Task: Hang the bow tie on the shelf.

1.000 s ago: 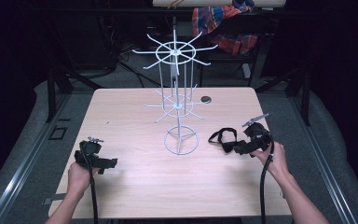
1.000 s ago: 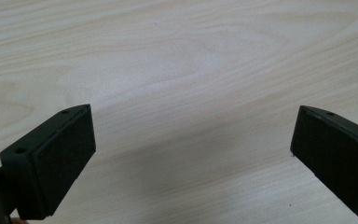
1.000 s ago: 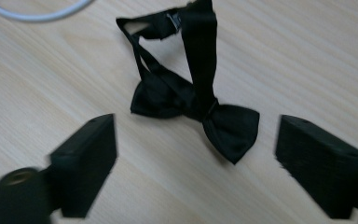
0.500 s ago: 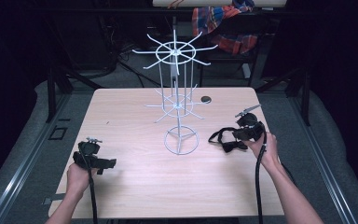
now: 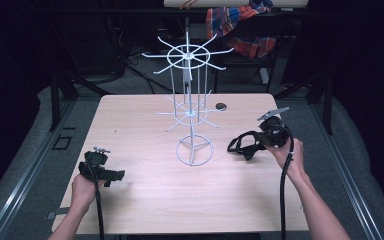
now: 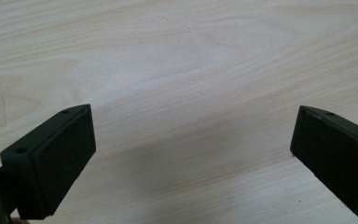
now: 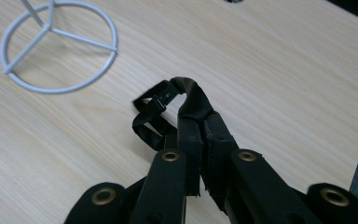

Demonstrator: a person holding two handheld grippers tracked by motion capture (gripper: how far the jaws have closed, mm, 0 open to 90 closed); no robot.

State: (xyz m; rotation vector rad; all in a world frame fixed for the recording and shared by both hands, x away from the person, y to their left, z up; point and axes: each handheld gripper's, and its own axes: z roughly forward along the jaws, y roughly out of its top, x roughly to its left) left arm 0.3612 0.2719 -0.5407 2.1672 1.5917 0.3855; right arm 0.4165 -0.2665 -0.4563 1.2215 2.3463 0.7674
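Observation:
A white wire display rack (image 5: 190, 107) with two tiers of spokes stands mid-table on a ring base (image 7: 58, 46). A black strap (image 7: 168, 109) with a small buckle hangs in a loop just right of that base, its lower end near the table. My right gripper (image 5: 260, 142) is shut on the black strap (image 5: 242, 145), pinching a fold of it between the pads (image 7: 200, 140). My left gripper (image 5: 112, 175) rests low at the table's front left. It is open, with bare wood between its fingers (image 6: 56, 158).
A small dark round object (image 5: 221, 106) lies on the wooden table (image 5: 145, 200) behind the rack, to the right. Dark floor and metal rails surround the table. A plaid cloth (image 5: 240, 25) hangs at the back.
My right gripper has carried the black strap a little away from me and toward the rack's base. The left gripper has stayed where it was.

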